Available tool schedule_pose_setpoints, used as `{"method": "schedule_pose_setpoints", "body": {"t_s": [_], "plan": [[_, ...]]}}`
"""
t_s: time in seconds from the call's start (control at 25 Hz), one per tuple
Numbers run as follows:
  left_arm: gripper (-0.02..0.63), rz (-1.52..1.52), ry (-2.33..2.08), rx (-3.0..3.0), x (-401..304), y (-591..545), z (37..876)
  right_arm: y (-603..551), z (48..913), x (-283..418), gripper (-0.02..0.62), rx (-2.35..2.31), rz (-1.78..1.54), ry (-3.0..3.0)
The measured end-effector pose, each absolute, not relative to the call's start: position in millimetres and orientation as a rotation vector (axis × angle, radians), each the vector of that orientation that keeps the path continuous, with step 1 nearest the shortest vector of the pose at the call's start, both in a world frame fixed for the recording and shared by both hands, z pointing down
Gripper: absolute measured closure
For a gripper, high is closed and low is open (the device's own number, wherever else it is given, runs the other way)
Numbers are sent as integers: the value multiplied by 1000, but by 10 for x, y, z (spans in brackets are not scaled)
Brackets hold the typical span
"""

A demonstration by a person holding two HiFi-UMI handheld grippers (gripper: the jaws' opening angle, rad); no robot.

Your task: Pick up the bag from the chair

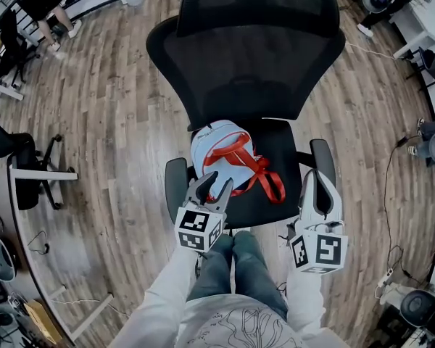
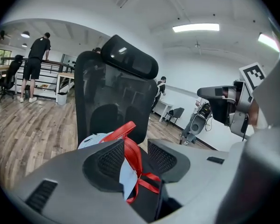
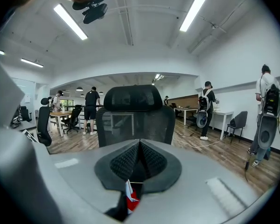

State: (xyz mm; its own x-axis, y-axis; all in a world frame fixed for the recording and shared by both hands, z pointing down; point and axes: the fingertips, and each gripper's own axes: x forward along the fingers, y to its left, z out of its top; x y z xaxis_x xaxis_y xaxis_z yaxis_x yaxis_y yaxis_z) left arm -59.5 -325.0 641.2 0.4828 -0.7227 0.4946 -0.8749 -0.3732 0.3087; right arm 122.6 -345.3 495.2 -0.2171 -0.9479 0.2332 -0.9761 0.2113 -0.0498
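Nearest, the left gripper hangs at the front-left edge of the black mesh office chair's seat. Its jaws stand well apart with the bag's red webbing strap running between them, apparently not yet pinched. The right gripper sits over the seat's right edge by the armrest, jaws closed on nothing. Beyond, the pale-blue fabric bag lies on the seat's left half, up against the backrest. This looks like the reach; next, the left jaws should close on the strap, then lift.
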Motion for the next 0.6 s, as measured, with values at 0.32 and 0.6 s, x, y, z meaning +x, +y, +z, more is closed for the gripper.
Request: {"method": "schedule_pose_setpoints", "body": {"t_s": [0.32, 0.6], "plan": [[447, 445, -1227, 2139, -548, -3422, 7045, -3393, 5114, 1311, 585, 1878, 304, -2286], [407, 490, -1103, 2195, -295, -3579, 7361, -3342, 5288, 1387, 586, 1867, 334, -2249]]}}
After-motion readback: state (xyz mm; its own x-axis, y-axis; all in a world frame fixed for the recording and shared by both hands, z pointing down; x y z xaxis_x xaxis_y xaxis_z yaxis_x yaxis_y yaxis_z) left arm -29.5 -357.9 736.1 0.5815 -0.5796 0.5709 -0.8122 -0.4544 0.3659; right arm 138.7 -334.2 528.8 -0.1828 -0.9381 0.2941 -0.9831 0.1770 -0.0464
